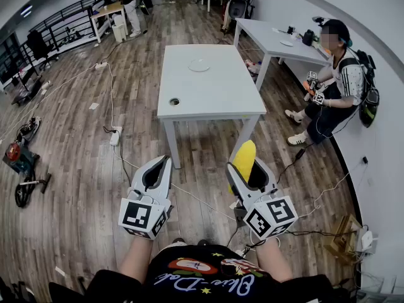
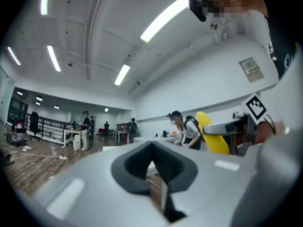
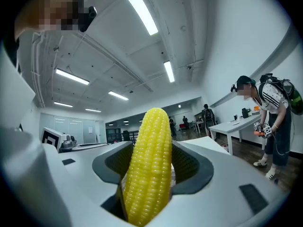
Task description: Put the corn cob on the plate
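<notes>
My right gripper (image 1: 247, 168) is shut on a yellow corn cob (image 1: 244, 157), which stands upright between its jaws and pokes out past the tips. The right gripper view shows the corn cob (image 3: 150, 164) filling the gap of the right gripper (image 3: 152, 151). My left gripper (image 1: 163, 164) is held level beside it, shut and empty; in its own view the left gripper (image 2: 152, 149) has jaws that meet, and the corn cob (image 2: 208, 132) shows off to the right. A pale round plate (image 1: 199, 64) lies on the far half of a white table (image 1: 211, 100) ahead of both grippers.
A person (image 1: 333, 81) stands at the right by the wall with other grippers in hand. A second white table (image 1: 278, 43) stands behind. A power strip (image 1: 115, 136) and cables lie on the wooden floor to the left; a round hole (image 1: 174, 101) sits near the table's front.
</notes>
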The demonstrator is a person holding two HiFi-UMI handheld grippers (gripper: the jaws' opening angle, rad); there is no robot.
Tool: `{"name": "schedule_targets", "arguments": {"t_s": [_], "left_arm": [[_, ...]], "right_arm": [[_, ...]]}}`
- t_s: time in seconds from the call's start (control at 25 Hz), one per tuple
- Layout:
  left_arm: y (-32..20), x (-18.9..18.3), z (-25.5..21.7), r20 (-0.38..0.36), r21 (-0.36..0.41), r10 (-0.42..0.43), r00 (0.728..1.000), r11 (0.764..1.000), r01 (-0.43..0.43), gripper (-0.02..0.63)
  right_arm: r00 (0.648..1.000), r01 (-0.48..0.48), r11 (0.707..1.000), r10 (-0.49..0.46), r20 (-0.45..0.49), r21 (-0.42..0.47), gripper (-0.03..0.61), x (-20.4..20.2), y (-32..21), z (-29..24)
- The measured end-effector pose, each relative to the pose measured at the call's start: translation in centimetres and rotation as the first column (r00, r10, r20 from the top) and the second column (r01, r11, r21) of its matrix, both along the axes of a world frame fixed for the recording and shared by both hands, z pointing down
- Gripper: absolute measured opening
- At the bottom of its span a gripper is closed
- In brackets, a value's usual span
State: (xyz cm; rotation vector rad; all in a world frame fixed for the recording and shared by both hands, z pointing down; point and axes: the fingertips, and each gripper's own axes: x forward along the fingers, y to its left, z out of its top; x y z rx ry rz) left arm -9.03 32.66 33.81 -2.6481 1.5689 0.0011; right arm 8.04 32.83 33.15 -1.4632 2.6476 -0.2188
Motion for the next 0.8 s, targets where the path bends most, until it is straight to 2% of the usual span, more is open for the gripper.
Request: {"name": "schedule_targets", "arguments": {"t_s": [0.2,0.4,0.64,0.8], "left_arm": [[0.0,0.9,2.0,0.009,-0.027,-0.011,1.000,1.000,0.011,-0.012],[-3.0,0.9,3.0,0.009,-0.060,-0.030,1.000,0.998,0.031,-0.012],[-11.5,0.5,3.7,-0.003,-0.055,-0.018,1.000,0.998,0.018,-0.012],[-18.6,-0.7,3.3,0.012,-0.028,0.016,1.000,0.999,-0.016,-0.012]], "right_arm": [[1.000,0.002,1.000,-0.002,-0.008,-0.026,0.259,1.2,-0.8,1.6],[1.000,-0.005,0.998,0.005,0.004,-0.068,0.259,2.2,-3.4,2.9],[0.999,-0.036,0.996,0.034,-0.020,-0.080,0.259,2.3,-10.6,3.7],[0.995,-0.099,0.993,0.099,0.000,-0.060,0.259,1.4,-17.2,2.6]]}}
